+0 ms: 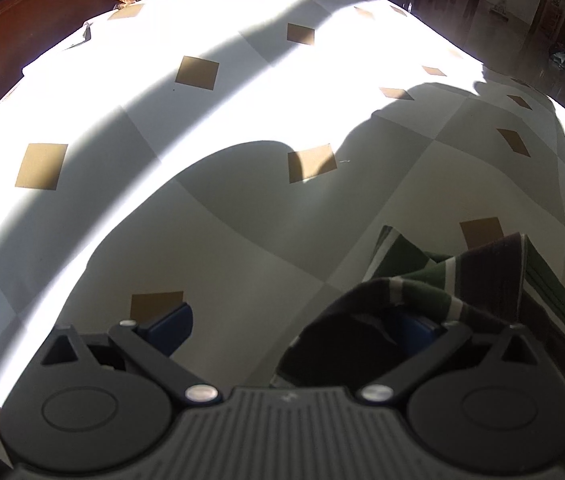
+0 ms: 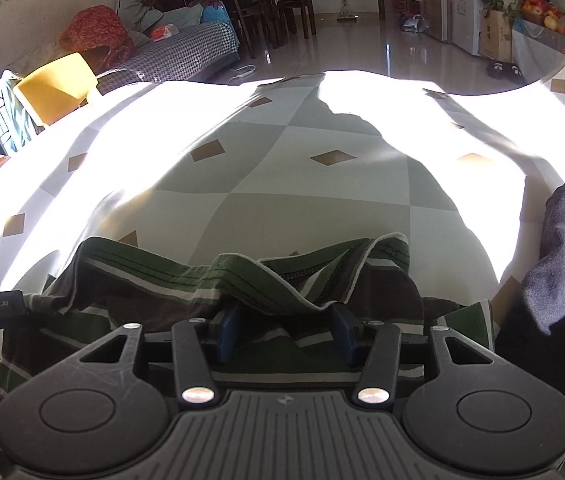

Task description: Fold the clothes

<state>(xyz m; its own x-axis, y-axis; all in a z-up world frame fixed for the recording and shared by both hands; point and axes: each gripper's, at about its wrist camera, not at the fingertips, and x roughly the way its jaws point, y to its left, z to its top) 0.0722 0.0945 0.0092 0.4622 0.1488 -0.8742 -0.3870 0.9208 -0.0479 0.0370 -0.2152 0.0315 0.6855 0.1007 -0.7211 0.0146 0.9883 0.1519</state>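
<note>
A green, brown and white striped knitted garment (image 2: pixel 242 280) lies rumpled at the near edge of a table draped in a pale checked cloth with small tan squares (image 2: pixel 322 192), half in bright sun and half in shadow. In the right wrist view the right claw (image 2: pixel 286 330) sits low over the garment with its blue-padded fingers (image 2: pixel 228 332) moderately apart; a raised fold of the striped fabric hangs across the gap and over both tips, but the pads do not pinch it. In the left wrist view the left claw (image 1: pixel 294 330) is spread wide: its left finger (image 1: pixel 172 328) stands bare over the cloth (image 1: pixel 242 240), while its right finger is buried under a dark bunched edge of the same garment (image 1: pixel 422 280), which drapes over it without being clamped. A dark navy piece of fabric (image 2: pixel 562 264) rests at the table's right side, just beside the striped garment.
</note>
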